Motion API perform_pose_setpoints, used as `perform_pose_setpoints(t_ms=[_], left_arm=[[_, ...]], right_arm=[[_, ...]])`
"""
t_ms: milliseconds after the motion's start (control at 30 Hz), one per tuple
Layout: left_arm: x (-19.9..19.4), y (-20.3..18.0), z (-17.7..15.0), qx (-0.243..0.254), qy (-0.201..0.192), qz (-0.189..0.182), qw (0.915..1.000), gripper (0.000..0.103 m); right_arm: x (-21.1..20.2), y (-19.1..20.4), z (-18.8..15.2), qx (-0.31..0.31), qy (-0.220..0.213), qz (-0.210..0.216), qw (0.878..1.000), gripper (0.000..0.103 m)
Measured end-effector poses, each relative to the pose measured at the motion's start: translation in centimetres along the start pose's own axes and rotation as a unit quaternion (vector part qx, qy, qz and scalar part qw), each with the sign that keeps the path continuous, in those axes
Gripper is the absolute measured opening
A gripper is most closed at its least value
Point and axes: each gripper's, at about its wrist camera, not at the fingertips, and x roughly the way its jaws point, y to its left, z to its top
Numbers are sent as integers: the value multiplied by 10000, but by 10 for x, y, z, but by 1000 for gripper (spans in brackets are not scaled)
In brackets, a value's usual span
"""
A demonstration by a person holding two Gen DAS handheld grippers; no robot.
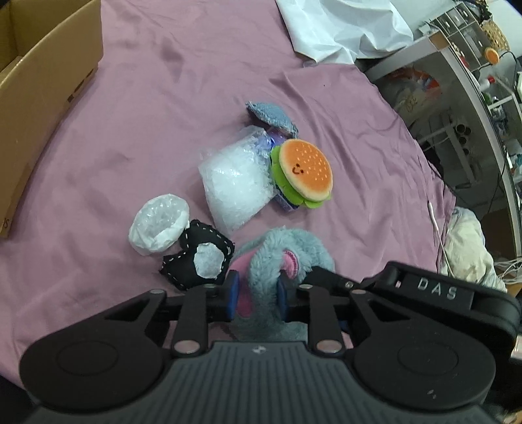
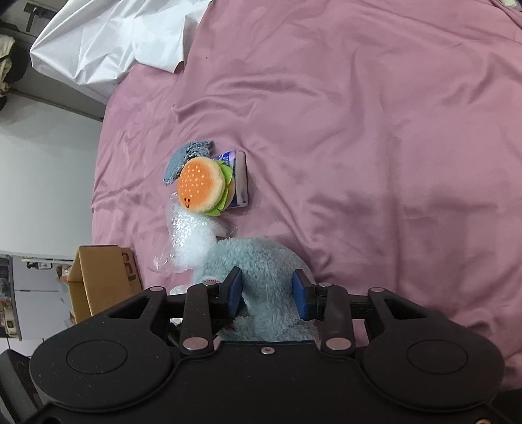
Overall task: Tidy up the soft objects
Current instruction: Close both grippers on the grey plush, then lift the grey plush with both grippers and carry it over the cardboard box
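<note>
A fluffy grey-blue plush toy (image 1: 287, 248) with pink patches lies on the pink bedsheet (image 1: 137, 137), right in front of both cameras. My left gripper (image 1: 257, 296) is shut on it, its blue pads pressing into the fur from both sides. My right gripper (image 2: 267, 293) is shut on another part of the same plush toy (image 2: 257, 261), and fur bulges between its pads. In the left wrist view the right gripper's black housing (image 1: 430, 288) comes in from the right. Just beyond the toy are a burger plush (image 1: 305, 169) (image 2: 202, 186), a bubble-wrap bag (image 1: 235, 182) (image 2: 192, 241) and a denim pouch (image 1: 272, 115) (image 2: 187, 159).
A black stitched fabric piece (image 1: 195, 257) and a white bubble-wrap roll (image 1: 160, 225) lie left of the toy. A tissue pack (image 2: 239, 179) sits behind the burger. An open cardboard box (image 1: 42, 98) (image 2: 104, 277) stands at the bed's edge. A white sheet (image 1: 342, 26) lies at the far side.
</note>
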Motion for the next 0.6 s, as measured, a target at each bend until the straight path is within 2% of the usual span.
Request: perform_pose_setpoints(t_ms=[100,233,333,600], left_arm=[[-4,1,3,-47,-62,-31,10000,17],[-13,-1,7,50,-187,-10,9998,17],[-20,0,10,51,-272,-20,9996,17],[-43,-1,13,206,-513,-75,9984,17]], right_arm=[[1,3,-1,-101,44,16,9999,36],[0,7,-3,-236,35,86,9997,25],[-3,10,-3,-266,7,258,9993,21],[-16,26,-8,-627,-266,538,9962,20]])
